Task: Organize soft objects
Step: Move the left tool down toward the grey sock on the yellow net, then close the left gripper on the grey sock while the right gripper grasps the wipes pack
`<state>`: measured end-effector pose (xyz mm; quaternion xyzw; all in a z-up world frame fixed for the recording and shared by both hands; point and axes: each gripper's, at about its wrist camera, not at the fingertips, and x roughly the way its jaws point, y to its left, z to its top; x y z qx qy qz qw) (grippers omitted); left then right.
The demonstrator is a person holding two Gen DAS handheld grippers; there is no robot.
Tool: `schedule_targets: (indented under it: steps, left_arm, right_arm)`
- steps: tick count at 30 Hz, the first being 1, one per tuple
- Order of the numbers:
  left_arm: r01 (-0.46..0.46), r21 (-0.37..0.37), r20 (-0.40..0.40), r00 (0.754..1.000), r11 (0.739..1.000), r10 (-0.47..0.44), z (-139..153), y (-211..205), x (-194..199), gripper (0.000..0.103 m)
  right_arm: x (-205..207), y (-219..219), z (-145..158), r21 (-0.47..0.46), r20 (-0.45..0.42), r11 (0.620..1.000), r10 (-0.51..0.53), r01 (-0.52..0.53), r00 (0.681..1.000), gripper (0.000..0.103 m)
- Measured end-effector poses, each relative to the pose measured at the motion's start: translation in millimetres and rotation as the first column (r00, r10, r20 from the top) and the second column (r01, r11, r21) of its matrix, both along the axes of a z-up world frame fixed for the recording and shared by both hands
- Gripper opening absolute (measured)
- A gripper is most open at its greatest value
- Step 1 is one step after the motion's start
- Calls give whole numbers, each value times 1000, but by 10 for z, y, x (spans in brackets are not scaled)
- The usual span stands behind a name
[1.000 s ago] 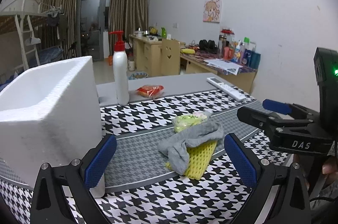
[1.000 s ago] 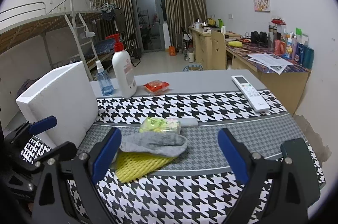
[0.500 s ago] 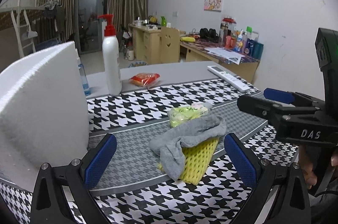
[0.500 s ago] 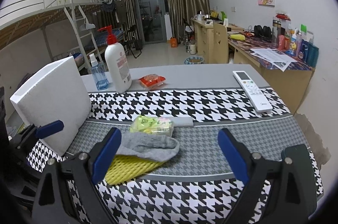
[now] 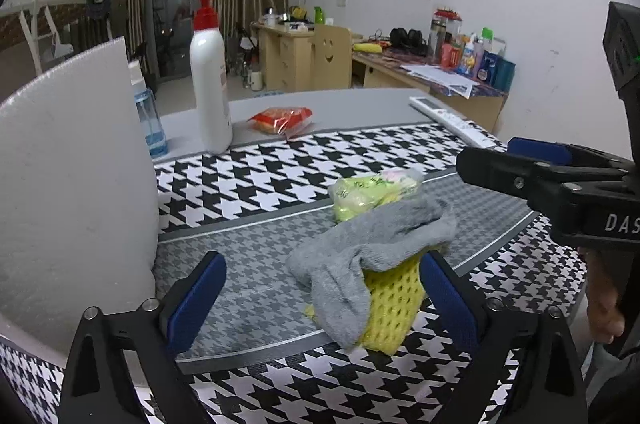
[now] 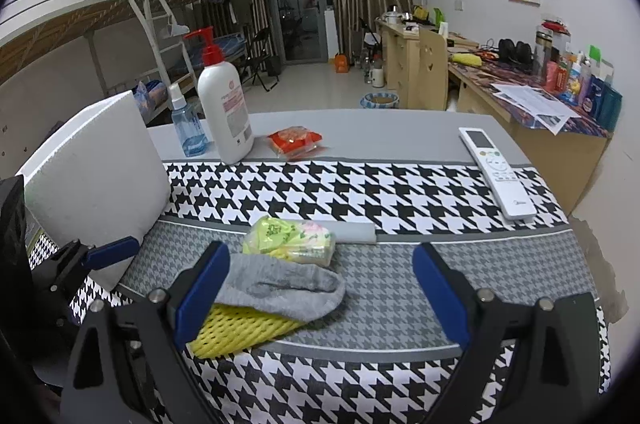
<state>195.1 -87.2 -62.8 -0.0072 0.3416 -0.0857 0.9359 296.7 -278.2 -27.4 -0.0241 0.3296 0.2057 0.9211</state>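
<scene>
A grey sock (image 5: 360, 256) (image 6: 280, 290) lies over a yellow foam net (image 5: 394, 304) (image 6: 236, 330) on the houndstooth cloth. A yellow-green packet (image 5: 372, 191) (image 6: 292, 238) rests just behind them. A white foam box (image 5: 68, 191) (image 6: 96, 171) stands at the left. My left gripper (image 5: 320, 300) is open and empty, the sock and net between its fingers. My right gripper (image 6: 320, 288) is open and empty, just in front of the sock; it also shows in the left wrist view (image 5: 520, 163).
A white pump bottle (image 6: 224, 107), a blue spray bottle (image 6: 186, 127) and a red snack packet (image 6: 296, 139) stand at the table's far side. A white remote (image 6: 496, 171) lies at the right. A narrow white strip (image 6: 352, 230) lies behind the packet.
Both grippers have lowered and moved closer to the pile. The foam box's open top has gone out of the left wrist view. Both grippers stay open.
</scene>
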Motion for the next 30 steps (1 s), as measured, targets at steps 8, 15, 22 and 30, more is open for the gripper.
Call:
schedule_targets:
  steps: [8,15,22,30]
  left_arm:
    - [28,14,-30,999,1000,-27,-76,-49,82,86]
    - [38,-1,-52,998,999,-38,-145,-20,147,74]
    - [72,-30,-83,994,997,-74,-180,-20,181,52]
    - [92,-72,-115,988,993,-100,-215,5,218,29]
  right_arm:
    - [107,65,-57,-13,-27,1000,18,-18,999,95]
    - [204,142,-136,-16,-63,999,39,-41,997,95]
    - [308,300,-275,-34,-122,997,66,-70,990,95]
    - [448,382,-316,-23,-168,996,81,-86,982,95]
